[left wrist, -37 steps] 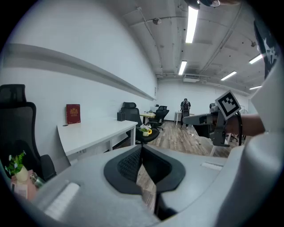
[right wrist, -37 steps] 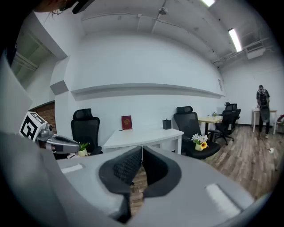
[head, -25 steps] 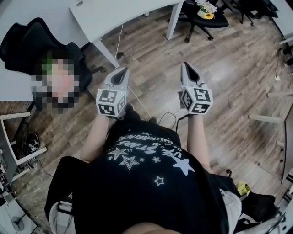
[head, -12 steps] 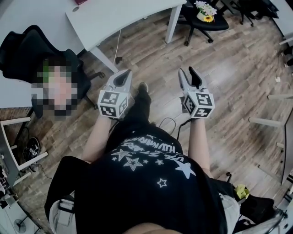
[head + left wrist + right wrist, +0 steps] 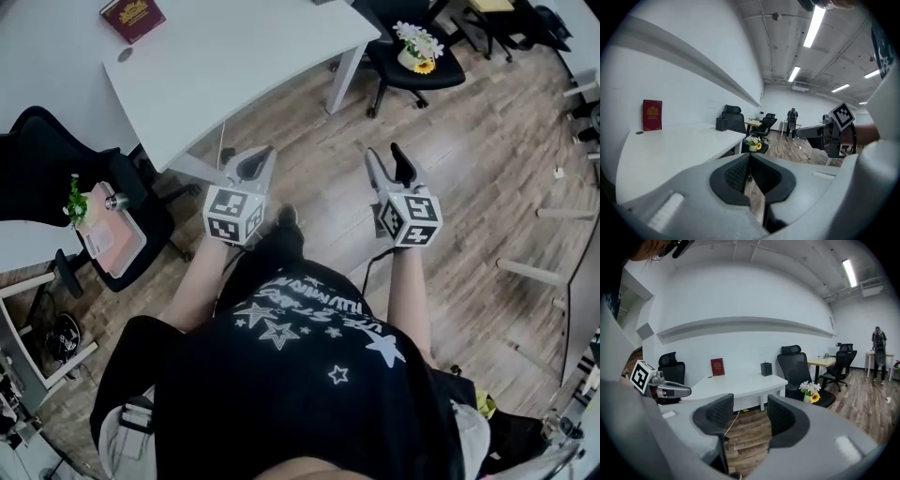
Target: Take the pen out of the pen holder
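A small black pen holder stands at the far end of a white desk, and something thin pokes out of its top. It shows in the left gripper view as a dark box; the head view does not take it in. Both grippers hang in the air over the wood floor, short of the desk. My left gripper has its jaws together and holds nothing. My right gripper is opening, and only floor shows between its pads.
A red book stands at the desk's back. A black chair carries a pot of flowers to the right of the desk. Another black chair stands at the left. A person stands far down the room.
Both grippers have moved forward toward the desk, which now fills more of the head view with the red book in sight. The right gripper's jaws have spread apart.
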{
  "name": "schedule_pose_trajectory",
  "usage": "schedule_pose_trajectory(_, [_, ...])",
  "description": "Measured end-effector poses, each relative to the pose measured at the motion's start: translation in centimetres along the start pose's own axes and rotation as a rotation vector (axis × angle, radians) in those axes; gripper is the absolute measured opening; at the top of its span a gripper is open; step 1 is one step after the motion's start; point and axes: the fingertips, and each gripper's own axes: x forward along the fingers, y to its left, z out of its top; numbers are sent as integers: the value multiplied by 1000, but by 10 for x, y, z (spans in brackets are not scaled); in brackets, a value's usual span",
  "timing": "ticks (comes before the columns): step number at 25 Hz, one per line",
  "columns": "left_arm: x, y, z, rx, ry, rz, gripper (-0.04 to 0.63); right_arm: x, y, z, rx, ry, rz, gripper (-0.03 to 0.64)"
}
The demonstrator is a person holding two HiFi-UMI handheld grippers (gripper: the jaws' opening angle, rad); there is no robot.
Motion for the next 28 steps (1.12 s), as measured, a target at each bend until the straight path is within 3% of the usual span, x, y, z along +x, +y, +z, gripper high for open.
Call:
schedule_pose_trajectory(5, [53, 67, 36, 12, 1, 4, 11, 79, -13, 39, -5, 5, -5, 230])
schedule_pose_trajectory(10, [85, 121, 52, -23, -6, 48, 11, 139, -22, 60, 0, 13, 0, 230])
schedule_pose_trajectory(19, [119, 159, 56, -57, 3, 90, 11, 212, -37, 81, -20, 22, 41, 230])
schedule_pose_trajectory(28, [176, 207, 83, -78, -11, 242, 11, 327, -76, 129, -54, -25, 173, 230])
